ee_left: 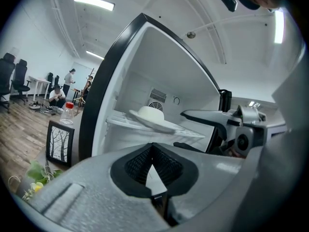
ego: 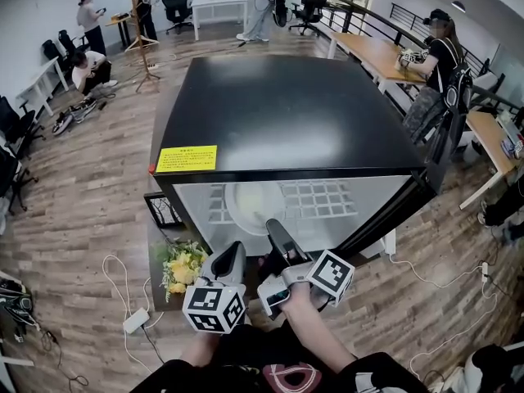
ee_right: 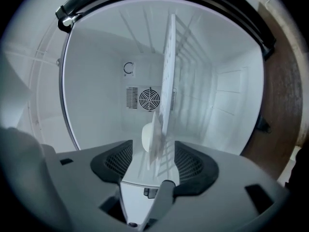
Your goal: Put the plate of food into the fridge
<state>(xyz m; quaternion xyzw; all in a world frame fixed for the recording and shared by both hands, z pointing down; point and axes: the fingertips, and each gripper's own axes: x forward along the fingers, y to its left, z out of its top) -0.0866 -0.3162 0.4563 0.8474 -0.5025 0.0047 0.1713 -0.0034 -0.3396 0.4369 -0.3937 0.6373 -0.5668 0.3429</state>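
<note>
Wood-plank floor [ego: 90, 187] runs through an open office, with desks [ego: 372, 51] and several people [ego: 90, 68] at the far side. On that floor stands a black fridge [ego: 286, 113], its door open and a yellow label [ego: 187, 159] at the front left corner of its top. Inside, the walls are white, a round fan grille [ee_right: 149, 99] sits in the back wall, and a white wire shelf [ego: 327, 199] spans the width.

The plate [ego: 250, 205] lies on the left half of that shelf, close to its front edge. It is a shallow, plain white round plate with a broad rim, carrying a smooth pale dome of food [ee_left: 150, 114] at its middle. It sits flat on the shelf.

The right tool [ego: 274, 234] reaches into the fridge opening, turned on its side, so its own view shows shelf and plate edge-on. Its jaws stand wide apart with the plate's rim seen between them, and neither pad presses on it — released. The left tool [ego: 232, 256] hangs just beside it, outside the fridge, jaws clenched tip to tip on nothing.

Left of the fridge, on the floor, are yellow flowers [ego: 182, 267], a framed picture [ee_left: 60, 143] of bare branches, and a red-capped bottle [ee_left: 68, 112].
</note>
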